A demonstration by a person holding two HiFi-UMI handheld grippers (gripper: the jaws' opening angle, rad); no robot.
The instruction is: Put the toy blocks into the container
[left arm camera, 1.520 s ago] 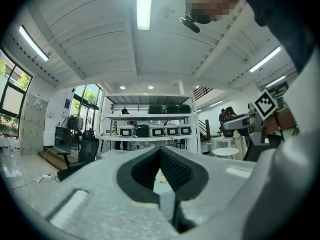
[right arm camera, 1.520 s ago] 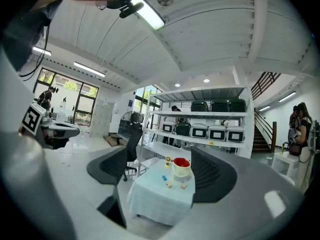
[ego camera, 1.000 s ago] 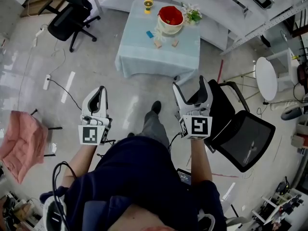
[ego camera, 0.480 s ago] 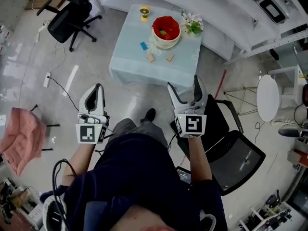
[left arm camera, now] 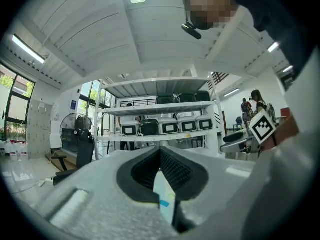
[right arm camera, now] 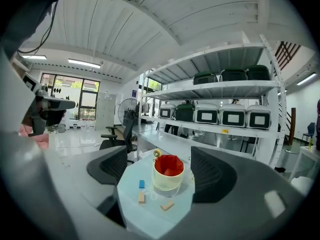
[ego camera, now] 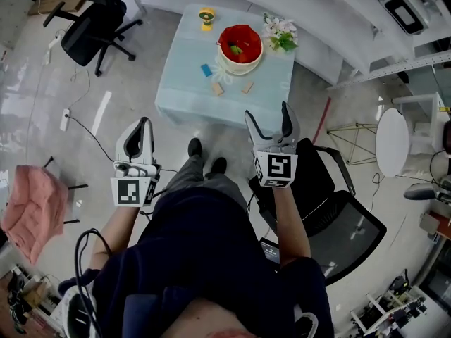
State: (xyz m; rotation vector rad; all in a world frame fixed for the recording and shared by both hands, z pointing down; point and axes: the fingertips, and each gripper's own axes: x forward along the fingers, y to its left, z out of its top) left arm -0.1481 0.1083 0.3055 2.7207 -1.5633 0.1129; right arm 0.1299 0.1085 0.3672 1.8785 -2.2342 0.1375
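A small table with a pale blue cloth (ego camera: 187, 90) stands ahead of me. On it is a cream container with a red lining (ego camera: 239, 46), with something small lying inside. Beside it lie a blue block (ego camera: 206, 70) and two wooden blocks (ego camera: 218, 89) (ego camera: 247, 87). My right gripper (ego camera: 271, 122) is open and empty, held short of the table's near edge. Through its jaws I see the container (right arm camera: 168, 173) and the blue block (right arm camera: 141, 184). My left gripper (ego camera: 141, 134) is shut and empty, over the floor to the left.
A yellow object (ego camera: 206, 16) and white flowers (ego camera: 280, 32) sit at the table's back. A black office chair (ego camera: 338, 210) stands close on my right, another (ego camera: 95, 27) at far left. A pink cloth (ego camera: 28, 210) lies at left, and white benches (ego camera: 310, 5) run behind the table.
The person has stepped toward the table, which now lies nearer the grippers. Both grippers keep their states; the right one sits closer to the table's near edge.
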